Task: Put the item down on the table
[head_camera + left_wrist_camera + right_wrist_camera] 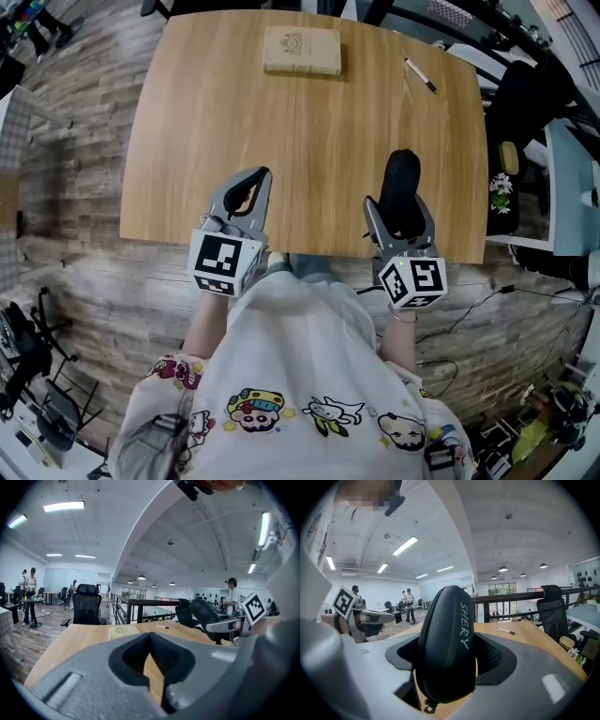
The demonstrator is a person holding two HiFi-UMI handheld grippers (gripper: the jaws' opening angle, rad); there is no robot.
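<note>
A black zippered case [400, 190] printed "SHERY" stands on edge between the jaws of my right gripper [402, 214], which is shut on it above the wooden table's [225, 122] near right edge. In the right gripper view the case [446, 644] fills the middle, squeezed by both jaw pads, its zipper pull hanging below. My left gripper [247, 190] hovers over the table's near edge to the left, shut with nothing in it; in the left gripper view its jaws [151, 654] meet at the tips.
A tan book [302, 50] lies at the table's far middle, and a pen [420, 74] lies at the far right. A black office chair [520, 141] stands at the table's right side. People and chairs stand far off in the room.
</note>
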